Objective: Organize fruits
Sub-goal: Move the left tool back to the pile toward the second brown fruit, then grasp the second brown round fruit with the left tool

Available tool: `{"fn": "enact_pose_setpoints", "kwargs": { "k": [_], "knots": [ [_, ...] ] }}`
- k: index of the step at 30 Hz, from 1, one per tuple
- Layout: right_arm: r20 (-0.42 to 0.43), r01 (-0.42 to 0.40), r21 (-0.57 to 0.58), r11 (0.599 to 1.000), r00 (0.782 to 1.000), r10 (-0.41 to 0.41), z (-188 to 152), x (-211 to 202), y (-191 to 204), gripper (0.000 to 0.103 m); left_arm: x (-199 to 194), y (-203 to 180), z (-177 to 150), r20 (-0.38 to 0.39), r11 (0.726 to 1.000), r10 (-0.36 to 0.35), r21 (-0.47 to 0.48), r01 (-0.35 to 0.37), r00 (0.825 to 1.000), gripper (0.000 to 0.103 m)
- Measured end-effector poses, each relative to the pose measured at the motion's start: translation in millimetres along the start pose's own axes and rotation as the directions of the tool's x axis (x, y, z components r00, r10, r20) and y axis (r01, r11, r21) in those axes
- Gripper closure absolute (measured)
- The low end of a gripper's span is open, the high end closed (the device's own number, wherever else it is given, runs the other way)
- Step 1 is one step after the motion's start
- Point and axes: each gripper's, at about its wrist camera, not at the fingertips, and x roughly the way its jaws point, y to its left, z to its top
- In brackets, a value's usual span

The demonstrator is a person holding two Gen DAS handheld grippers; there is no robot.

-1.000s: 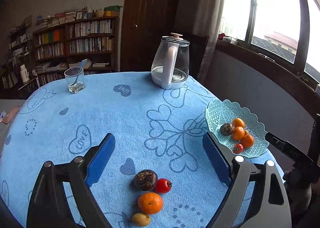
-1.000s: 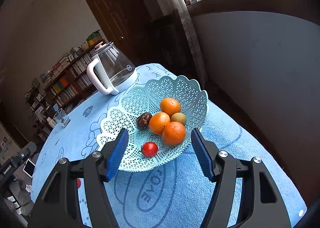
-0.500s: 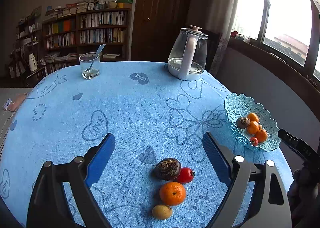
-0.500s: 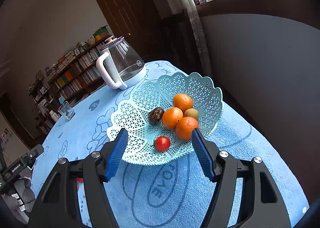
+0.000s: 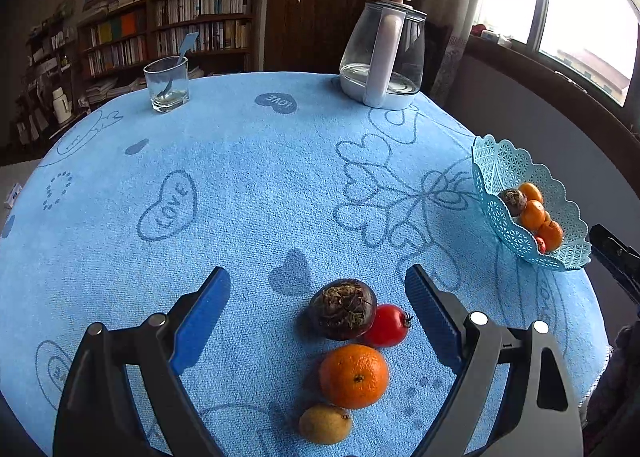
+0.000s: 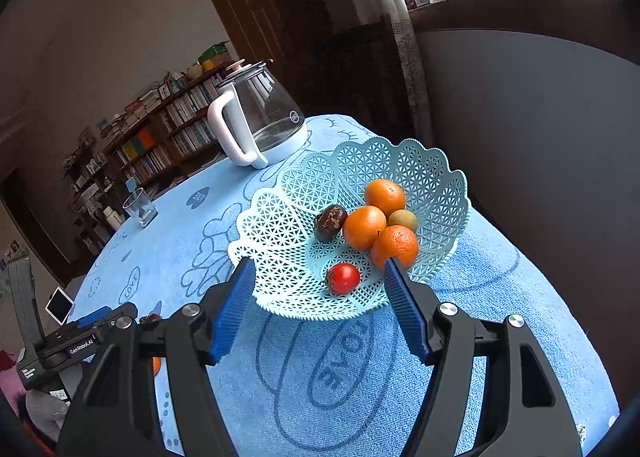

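In the left wrist view my left gripper (image 5: 318,291) is open and empty, just above loose fruit on the blue cloth: a dark mangosteen (image 5: 342,309), a small red tomato (image 5: 386,325), an orange (image 5: 354,375) and a yellowish fruit (image 5: 325,423). The teal lattice basket (image 5: 486,161) stands at the right edge. In the right wrist view my right gripper (image 6: 318,305) is open and empty in front of the basket (image 6: 292,217), which holds three oranges (image 6: 363,227), a tomato (image 6: 343,277), a dark fruit (image 6: 330,222) and a greenish fruit (image 6: 402,220).
A glass kettle with a white handle (image 5: 384,57) stands at the table's far side, also in the right wrist view (image 6: 256,121). A drinking glass with a spoon (image 5: 166,83) is at the far left. Bookshelves (image 5: 160,29) stand behind the round table.
My left gripper has moved closer to the loose fruit and turned left, so the basket slid to the right edge. My right gripper has drawn back slightly from the basket. Both stay open.
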Motion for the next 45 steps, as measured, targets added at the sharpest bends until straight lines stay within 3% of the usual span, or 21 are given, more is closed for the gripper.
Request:
{"fn": "enact_pose_setpoints", "kwargs": {
  "k": [13, 32, 38, 45],
  "knots": [
    [-0.012, -0.009, -0.012, 1.0, 1.0, 0.008, -2.5, 2.8, 3.9, 0.035, 28.2, 9.8, -6.1, -0.088, 1.0, 0.028, 0.001, -0.028, 0.996, 0.014],
    [-0.02, -0.01, -0.022, 1.0, 1.0, 0.009, -6.3, 4.5, 6.8, 0.035, -0.4, 58.3, -5.0, -0.018, 0.992, 0.076, -0.096, -0.078, 0.997, 0.013],
    [-0.028, -0.013, -0.027, 1.0, 1.0, 0.012, -9.3, 5.3, 9.9, 0.035, -2.4, 78.3, -11.6, -0.035, 0.983, 0.114, -0.14, -0.118, 0.993, 0.013],
    [-0.035, -0.016, -0.038, 0.999, 0.999, 0.015, -11.2, 6.2, 13.6, 0.035, -3.7, 75.0, -17.6, -0.036, 0.986, 0.104, -0.125, -0.108, 0.994, 0.013]
  ]
}}
